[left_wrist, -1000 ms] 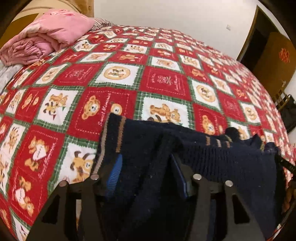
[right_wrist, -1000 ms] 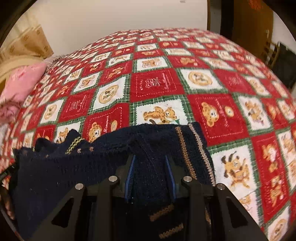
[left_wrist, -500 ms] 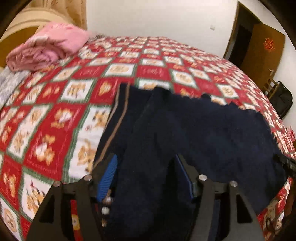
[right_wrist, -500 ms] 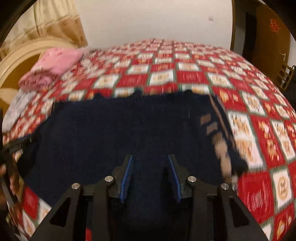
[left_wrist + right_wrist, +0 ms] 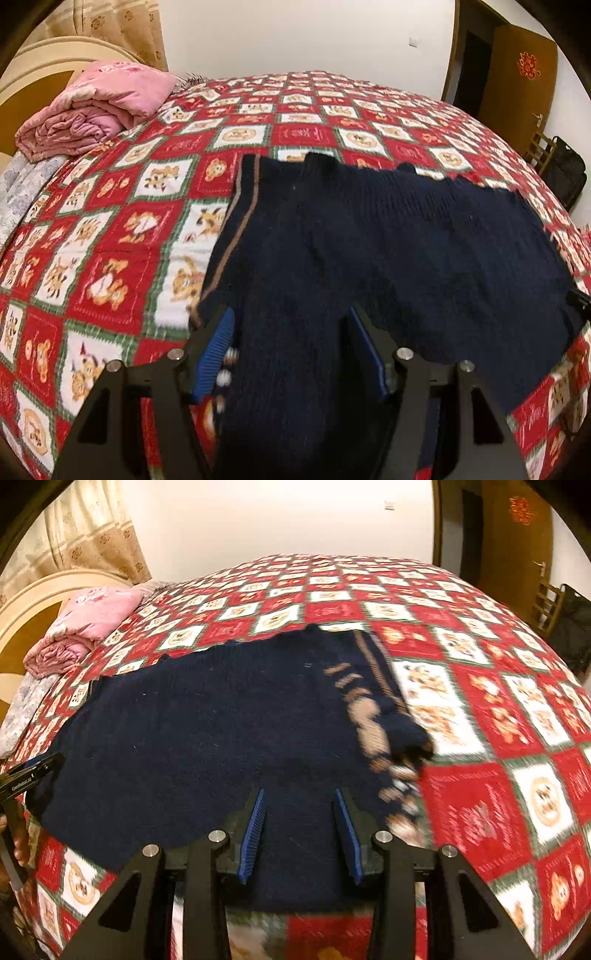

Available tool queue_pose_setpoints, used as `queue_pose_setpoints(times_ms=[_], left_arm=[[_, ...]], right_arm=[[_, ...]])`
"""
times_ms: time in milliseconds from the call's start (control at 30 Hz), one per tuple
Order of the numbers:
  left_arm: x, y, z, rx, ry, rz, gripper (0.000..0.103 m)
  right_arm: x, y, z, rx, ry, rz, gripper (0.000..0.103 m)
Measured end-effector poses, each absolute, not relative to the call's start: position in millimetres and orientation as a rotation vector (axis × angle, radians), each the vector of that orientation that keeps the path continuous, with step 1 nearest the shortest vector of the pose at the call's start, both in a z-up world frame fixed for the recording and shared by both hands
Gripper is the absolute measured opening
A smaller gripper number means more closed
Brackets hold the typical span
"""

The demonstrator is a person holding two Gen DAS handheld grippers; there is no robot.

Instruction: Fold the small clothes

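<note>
Navy knit sweater (image 5: 369, 240) spread over bed (image 5: 110, 221); left hand-held gripper (image 5: 291, 354) and right hand-held gripper (image 5: 299, 830) each clamp its near hem.

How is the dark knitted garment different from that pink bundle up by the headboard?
The navy sweater is stretched out wide over the quilt, held by the left tongs and right tongs; the pink blanket sits folded in a thick roll, untouched. The sweater is dark knit with tan stripes along one edge; the blanket looks smooth and pale pink. Both are soft fabric on the same bed.
</note>
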State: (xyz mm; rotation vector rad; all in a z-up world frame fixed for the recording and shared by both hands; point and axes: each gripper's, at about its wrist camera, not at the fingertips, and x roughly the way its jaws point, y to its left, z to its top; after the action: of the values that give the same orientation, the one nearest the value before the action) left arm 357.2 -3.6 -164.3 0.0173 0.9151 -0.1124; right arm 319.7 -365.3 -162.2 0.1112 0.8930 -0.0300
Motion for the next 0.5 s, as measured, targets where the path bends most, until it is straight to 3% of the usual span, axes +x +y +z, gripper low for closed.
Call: queue_pose_setpoints(times_ms=[500], left_arm=[[310,37,-181,-0.02,0.962,-0.114,0.07]], right_arm=[[285,-378,-174,0.099,0.898,0.003,0.04]])
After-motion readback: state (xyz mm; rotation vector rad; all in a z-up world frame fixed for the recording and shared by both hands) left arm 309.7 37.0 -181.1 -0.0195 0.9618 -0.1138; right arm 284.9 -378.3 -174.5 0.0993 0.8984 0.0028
